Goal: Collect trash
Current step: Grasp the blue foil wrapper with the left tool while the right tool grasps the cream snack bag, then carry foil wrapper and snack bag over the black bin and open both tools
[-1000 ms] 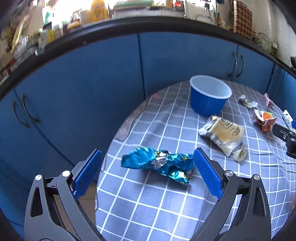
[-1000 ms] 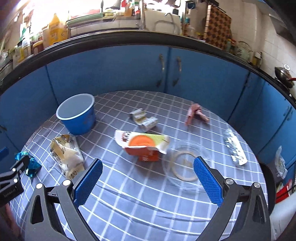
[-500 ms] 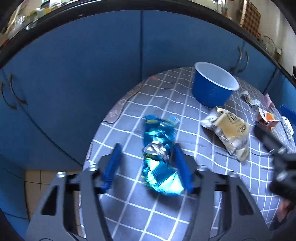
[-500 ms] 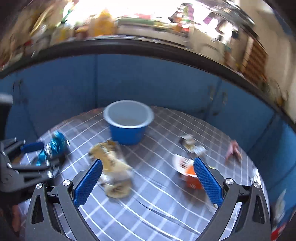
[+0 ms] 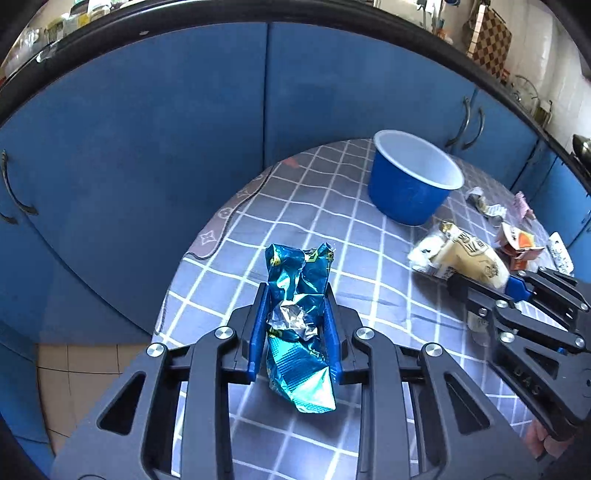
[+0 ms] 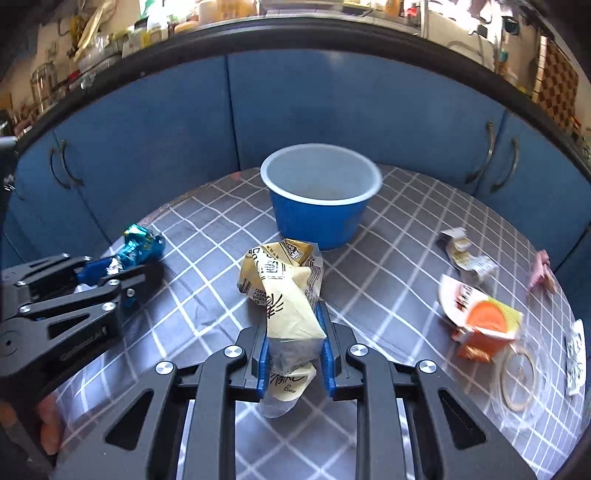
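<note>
Now two sets of jaws, both clenched: left gripper (image 5: 294, 325) pinching one crinkled teal foil wrapper (image 5: 297, 325), right gripper (image 6: 293, 354) squeezing one crumpled yellow plastic wrapper (image 6: 282, 291), both wrappers low over the round checked desk (image 6: 406, 266). Behind, one round blue bucket (image 6: 320, 206), white inside. To the right, one torn orange carton (image 6: 480, 325), one folded paper scrap (image 6: 463, 251), one pink scrap (image 6: 541, 271), one clear round lid (image 6: 519, 373).

We see bright daylight from the countertop (image 6: 295, 22) behind — blown-out glare there, strong fisheye bending, slight blur at right edges
</note>
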Tool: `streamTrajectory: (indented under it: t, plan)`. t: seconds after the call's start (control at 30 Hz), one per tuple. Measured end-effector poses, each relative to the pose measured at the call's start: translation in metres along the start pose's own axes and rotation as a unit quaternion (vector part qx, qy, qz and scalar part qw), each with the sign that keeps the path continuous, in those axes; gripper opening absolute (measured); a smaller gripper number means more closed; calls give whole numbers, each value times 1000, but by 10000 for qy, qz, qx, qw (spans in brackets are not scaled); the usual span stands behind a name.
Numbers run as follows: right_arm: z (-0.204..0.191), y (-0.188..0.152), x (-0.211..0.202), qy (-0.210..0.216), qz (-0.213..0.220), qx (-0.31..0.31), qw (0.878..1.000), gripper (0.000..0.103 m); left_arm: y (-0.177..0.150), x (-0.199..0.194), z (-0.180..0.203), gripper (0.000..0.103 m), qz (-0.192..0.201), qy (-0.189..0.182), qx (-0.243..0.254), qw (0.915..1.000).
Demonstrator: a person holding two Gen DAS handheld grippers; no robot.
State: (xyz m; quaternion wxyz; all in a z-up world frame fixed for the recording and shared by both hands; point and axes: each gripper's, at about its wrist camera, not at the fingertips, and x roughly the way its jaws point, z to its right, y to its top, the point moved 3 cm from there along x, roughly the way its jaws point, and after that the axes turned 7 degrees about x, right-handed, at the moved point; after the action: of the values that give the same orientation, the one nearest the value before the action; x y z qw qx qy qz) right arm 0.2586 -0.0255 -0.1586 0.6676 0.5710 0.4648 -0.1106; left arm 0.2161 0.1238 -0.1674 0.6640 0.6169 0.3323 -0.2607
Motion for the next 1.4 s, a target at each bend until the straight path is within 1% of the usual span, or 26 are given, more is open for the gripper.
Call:
streamTrajectory:
  t: [0.1, 0.23, 0.37, 0.57, 0.73, 0.9, 1.0, 1.1, 1.23, 1.4]
  plan:
    - [4, -4, -20, -94, 87, 53, 9999, 20, 1, -14, 13, 28, 162, -66, 135, 9998]
    - [21, -15, -45, -303, 182, 212, 9992, 20, 4, -30, 35, 27, 309, -202, 307, 9988]
    - [51, -31, -74, -531, 283, 446, 9972, 20, 6, -41, 70, 28, 375, -402, 555, 9969]
    - [101, -53, -115, -890, 430, 857, 9914, 20, 5, -56, 129, 28, 419, -801, 910, 9917]
    - [143, -73, -149, -1135, 547, 1254, 9841, 20, 7, -70, 187, 28, 452, -1099, 1258, 9849]
    - [178, -87, -174, -1383, 680, 1563, 9756, 20, 12, -85, 240, 28, 612, -1214, 1647, 9769]
    - [209, -98, -191, -1594, 759, 1777, 9681, 20, 15, -93, 276, 28, 727, -1269, 1925, 9703]
    - [232, -104, -203, -1765, 793, 1926, 9620, 20, 19, -99, 314, 28, 836, -1359, 2164, 9632]
    - [270, -112, -218, -2029, 820, 2124, 9524, 20, 25, -101, 355, 28, 906, -1475, 2370, 9560]
    - [309, -121, -228, -2180, 851, 2376, 9428, 20, 31, -102, 402, 27, 971, -1595, 2612, 9471]
